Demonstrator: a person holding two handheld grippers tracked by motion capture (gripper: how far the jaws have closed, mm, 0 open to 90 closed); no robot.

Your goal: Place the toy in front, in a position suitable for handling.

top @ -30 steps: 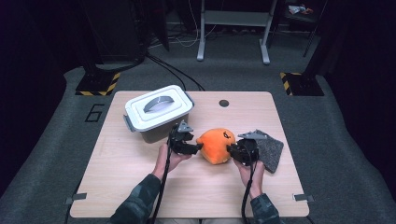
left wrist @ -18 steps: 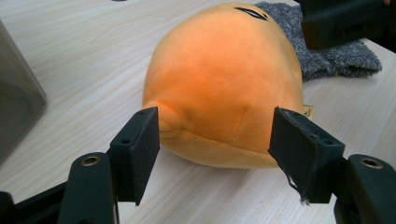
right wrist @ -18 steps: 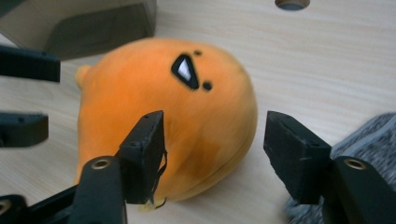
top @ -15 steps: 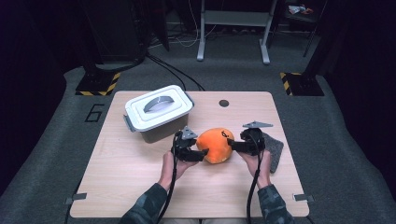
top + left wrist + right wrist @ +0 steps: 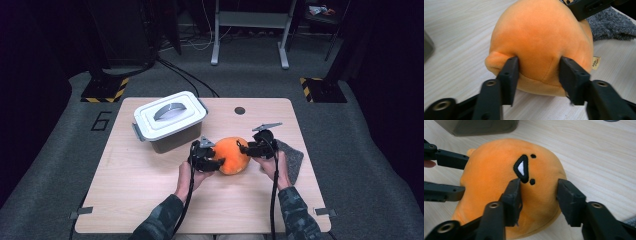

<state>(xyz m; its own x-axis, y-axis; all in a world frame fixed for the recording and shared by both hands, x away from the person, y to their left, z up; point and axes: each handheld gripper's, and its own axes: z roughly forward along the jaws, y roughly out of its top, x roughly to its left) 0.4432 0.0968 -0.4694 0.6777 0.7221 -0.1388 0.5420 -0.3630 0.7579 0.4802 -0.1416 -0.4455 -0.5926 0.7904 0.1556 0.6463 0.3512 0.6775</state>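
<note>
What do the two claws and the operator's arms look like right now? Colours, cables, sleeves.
Both claws are black. The left claw and right claw each have two flat, blocky jaws with round bolt holes. The right one carries a grey three-cornered plate on top. A black cable trails from each back along the forearm. The sleeves are dark camouflage.

Plush orange toy (image 5: 233, 154) (soft, matt) on pale wood-grain table (image 5: 150, 185); fuzzy grey cloth (image 5: 291, 157).

1. Your bench (image 5: 150, 200) is pale wood with a dark round hole near its far edge.
2. A lidded box (image 5: 170, 120) sits far left on it.
3. An orange plush (image 5: 233, 155) lies mid-bench.
4. A grey cloth (image 5: 291, 160) lies just right of the plush.
</note>
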